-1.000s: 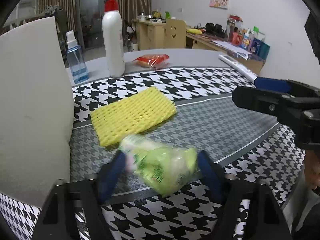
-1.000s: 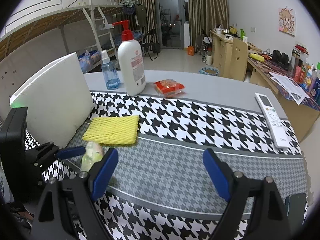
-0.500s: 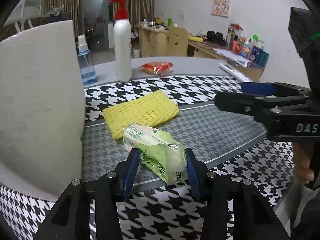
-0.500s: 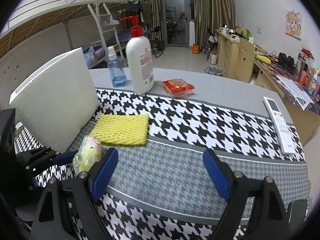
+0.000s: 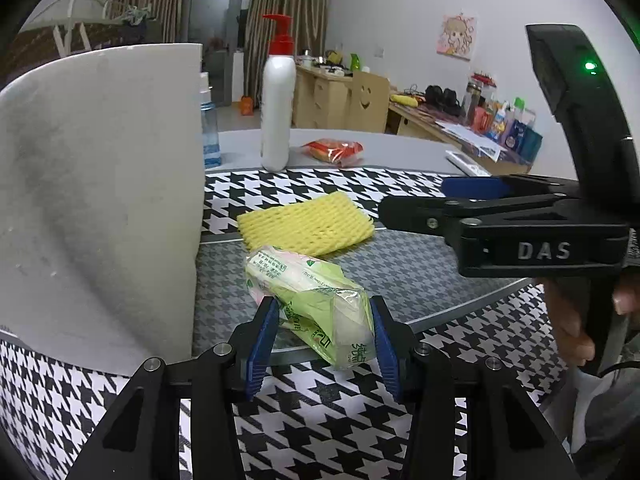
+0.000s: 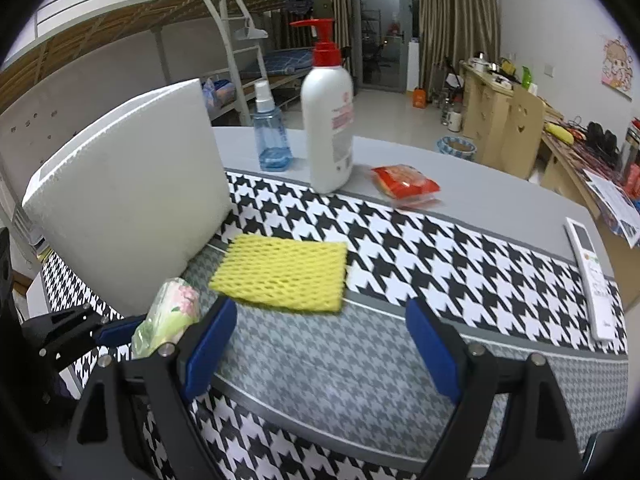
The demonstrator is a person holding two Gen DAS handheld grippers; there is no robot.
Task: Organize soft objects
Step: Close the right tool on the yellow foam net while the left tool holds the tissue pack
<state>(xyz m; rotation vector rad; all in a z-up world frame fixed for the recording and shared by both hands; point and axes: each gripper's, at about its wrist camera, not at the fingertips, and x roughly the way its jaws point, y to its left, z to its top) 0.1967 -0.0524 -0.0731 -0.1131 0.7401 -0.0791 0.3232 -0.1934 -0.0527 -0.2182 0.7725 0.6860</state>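
Left gripper (image 5: pixel 324 340) clamped on green tissue pack (image 5: pixel 312 300), held over houndstooth cloth (image 6: pixel 440 248) beside white foam board (image 6: pixel 132 200). Right gripper (image 6: pixel 320 344) spread, empty. Yellow foam net (image 6: pixel 280 272) flat on cloth. Grey table (image 6: pixel 480 196); bunk bed (image 6: pixel 160 12), curtains (image 6: pixel 452 20) behind.

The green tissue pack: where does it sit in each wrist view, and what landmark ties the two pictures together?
Left wrist view: green tissue pack sits low centre, pinched between the left tool's blue pads.
Right wrist view: the pack is at lower left, beside the white foam board.
Shared landmark: the yellow foam net lying just beyond the pack.
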